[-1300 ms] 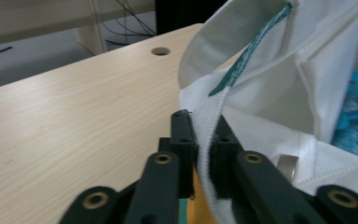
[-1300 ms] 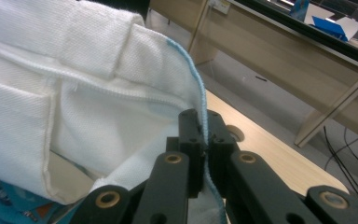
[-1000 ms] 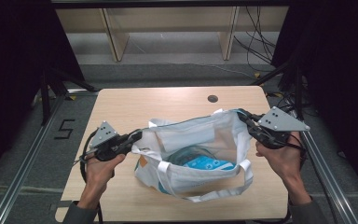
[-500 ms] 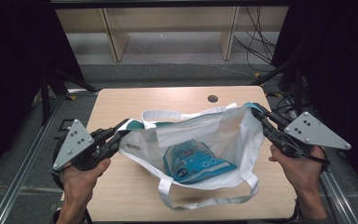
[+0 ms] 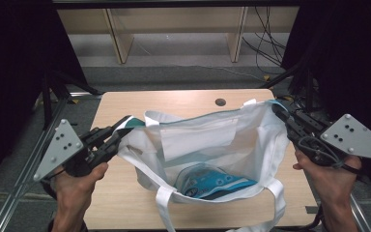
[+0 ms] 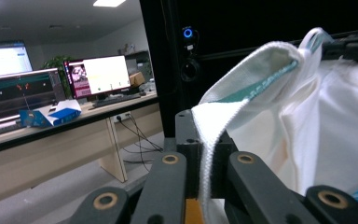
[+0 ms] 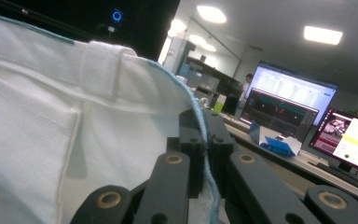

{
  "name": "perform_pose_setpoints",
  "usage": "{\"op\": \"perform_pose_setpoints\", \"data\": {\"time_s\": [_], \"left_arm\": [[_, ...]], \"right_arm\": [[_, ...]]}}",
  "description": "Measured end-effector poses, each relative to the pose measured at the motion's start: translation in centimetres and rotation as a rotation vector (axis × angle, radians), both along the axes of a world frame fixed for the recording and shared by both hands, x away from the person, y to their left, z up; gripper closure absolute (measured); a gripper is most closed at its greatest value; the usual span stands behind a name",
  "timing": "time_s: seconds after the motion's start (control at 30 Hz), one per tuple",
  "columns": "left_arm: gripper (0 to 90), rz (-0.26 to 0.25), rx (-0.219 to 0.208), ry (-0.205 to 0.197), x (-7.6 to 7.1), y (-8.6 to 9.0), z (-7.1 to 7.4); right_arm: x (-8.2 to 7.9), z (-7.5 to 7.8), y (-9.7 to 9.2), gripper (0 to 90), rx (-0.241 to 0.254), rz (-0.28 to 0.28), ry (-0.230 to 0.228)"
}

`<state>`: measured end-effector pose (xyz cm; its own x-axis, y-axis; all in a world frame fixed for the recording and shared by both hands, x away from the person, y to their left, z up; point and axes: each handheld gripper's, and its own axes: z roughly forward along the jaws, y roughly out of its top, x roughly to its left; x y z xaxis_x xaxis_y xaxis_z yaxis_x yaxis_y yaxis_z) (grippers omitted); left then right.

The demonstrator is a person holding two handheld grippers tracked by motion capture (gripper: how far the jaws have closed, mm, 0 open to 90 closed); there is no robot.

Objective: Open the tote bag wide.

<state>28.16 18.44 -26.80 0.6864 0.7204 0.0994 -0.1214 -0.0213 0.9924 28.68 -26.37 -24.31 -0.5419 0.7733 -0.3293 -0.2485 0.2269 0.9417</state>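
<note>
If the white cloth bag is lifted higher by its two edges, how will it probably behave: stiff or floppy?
The white cloth bag is probably floppy: its walls fold and sag between the left gripper and the right gripper. The blue packet inside may slide to the lowest point. The loose handle will likely dangle.

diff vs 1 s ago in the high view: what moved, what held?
Both grippers, left and right, spread apart toward the table's sides and lifted, pulling the white tote bag wider open, its mouth off the table. Unchanged: both jaws stay clamped on the bag's rim, and the blue packet lies inside.
</note>
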Motion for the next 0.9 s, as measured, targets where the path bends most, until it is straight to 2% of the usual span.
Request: {"op": "perform_pose_setpoints", "data": {"time_s": [0.07, 0.13, 0.17, 0.23, 0.3, 0.33, 0.4, 0.43, 0.53, 0.63, 0.73, 0.77, 0.83, 0.9], "left_arm": [[87.2, 0.007, -0.033, 0.040, 1.7, 0.3, -0.6], [87.1, 0.028, -0.059, 0.068, 3.1, 0.4, -1.1], [87.1, 0.035, -0.057, 0.097, 4.3, 0.4, -1.7], [87.1, 0.043, -0.100, 0.171, 6.3, 0.4, -3.0], [87.0, 0.059, -0.128, 0.219, 8.0, 0.7, -4.2], [87.0, 0.070, -0.120, 0.233, 8.6, 0.7, -4.6], [86.9, 0.105, -0.089, 0.246, 9.6, 0.5, -5.3], [86.9, 0.105, -0.087, 0.258, 10.0, 0.4, -5.6], [86.8, 0.102, -0.077, 0.285, 11.0, 0.4, -6.4], [86.7, 0.105, -0.071, 0.299, 11.6, 0.3, -7.2], [86.6, 0.108, -0.048, 0.302, 11.5, 0.3, -8.2], [86.6, 0.108, -0.030, 0.297, 11.3, 0.4, -8.7], [86.3, 0.100, -0.024, 0.299, 11.0, 0.3, -9.5], [86.1, 0.102, 0.003, 0.304, 10.8, 0.2, -10.2]], "right_arm": [[0.6, 0.3, 0.1, 88.7, -0.016, -0.008, -0.008], [1.4, 0.2, 0.5, 88.7, -0.017, -0.011, 0.027], [1.9, 0.1, 0.7, 88.7, -0.022, -0.016, 0.041], [3.6, -0.6, 1.1, 88.7, -0.037, -0.039, 0.083], [5.5, -1.7, 1.3, 88.7, -0.045, -0.049, 0.124], [6.5, -2.4, 1.4, 88.7, -0.035, -0.054, 0.146], [7.8, -3.2, 1.8, 88.6, -0.049, -0.075, 0.169], [8.4, -3.6, 1.8, 88.6, -0.054, -0.081, 0.177], [9.9, -4.3, 1.7, 88.6, -0.042, -0.083, 0.197], [10.6, -4.9, 1.8, 88.6, -0.038, -0.085, 0.228], [11.1, -5.6, 1.9, 88.5, -0.047, -0.082, 0.244], [11.1, -5.8, 1.9, 88.5, -0.056, -0.084, 0.236], [11.2, -6.5, 1.9, 88.5, -0.061, -0.078, 0.258], [11.5, -7.3, 1.9, 88.4, -0.076, -0.084, 0.267]]}}
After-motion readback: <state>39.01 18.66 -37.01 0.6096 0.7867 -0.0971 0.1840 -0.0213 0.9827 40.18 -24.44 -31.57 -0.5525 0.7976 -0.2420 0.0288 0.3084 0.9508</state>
